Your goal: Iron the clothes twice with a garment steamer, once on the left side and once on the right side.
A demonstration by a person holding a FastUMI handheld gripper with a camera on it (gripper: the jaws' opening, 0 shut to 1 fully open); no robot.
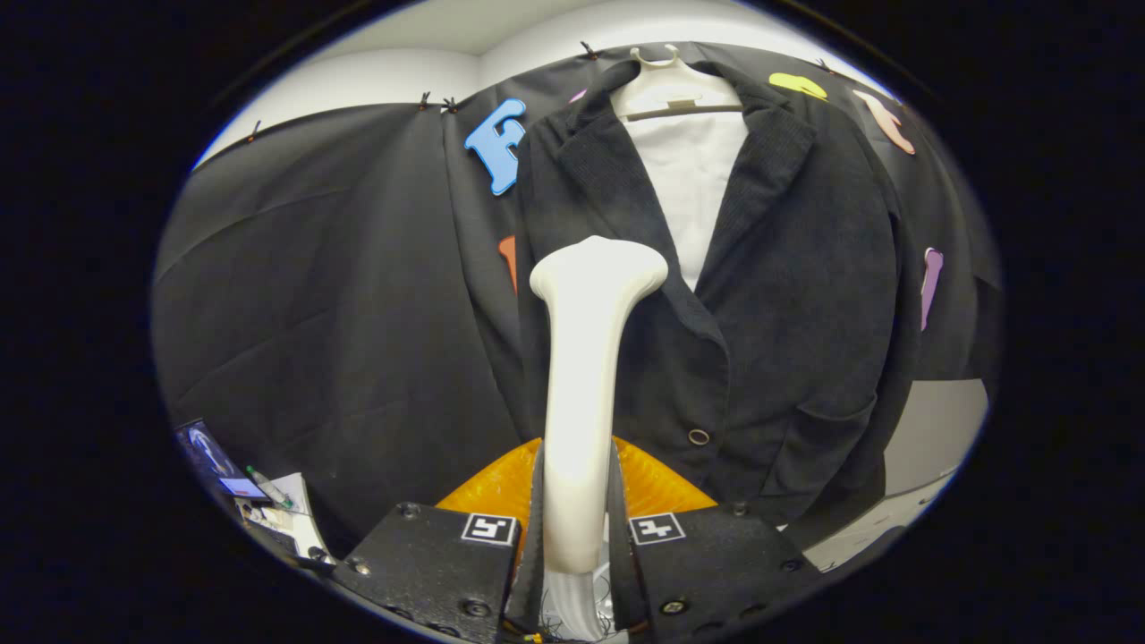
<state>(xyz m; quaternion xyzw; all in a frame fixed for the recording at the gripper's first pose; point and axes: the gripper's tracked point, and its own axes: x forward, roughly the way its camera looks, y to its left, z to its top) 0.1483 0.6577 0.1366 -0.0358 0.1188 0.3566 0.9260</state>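
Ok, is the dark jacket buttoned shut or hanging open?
Open at the top: the dark corduroy jacket on the white hanger shows white lining between its lapels. The white steamer handle, held between the fingers, hides the lower front.

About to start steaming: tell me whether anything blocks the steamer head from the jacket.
Nothing visible does. The tongs grip the steamer, whose head sits right before the jacket front, nothing between them.

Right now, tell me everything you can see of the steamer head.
The steamer head is a smooth, glossy white plastic wand, slim along its handle and flaring into a wide, flat nozzle at the top. It stands upright, its handle clamped between the fingers of the gripper, which press on both sides. The nozzle sits against, or just before, the dark jacket, by the lapel on the side away from the button. A pale hose seems to leave its base.
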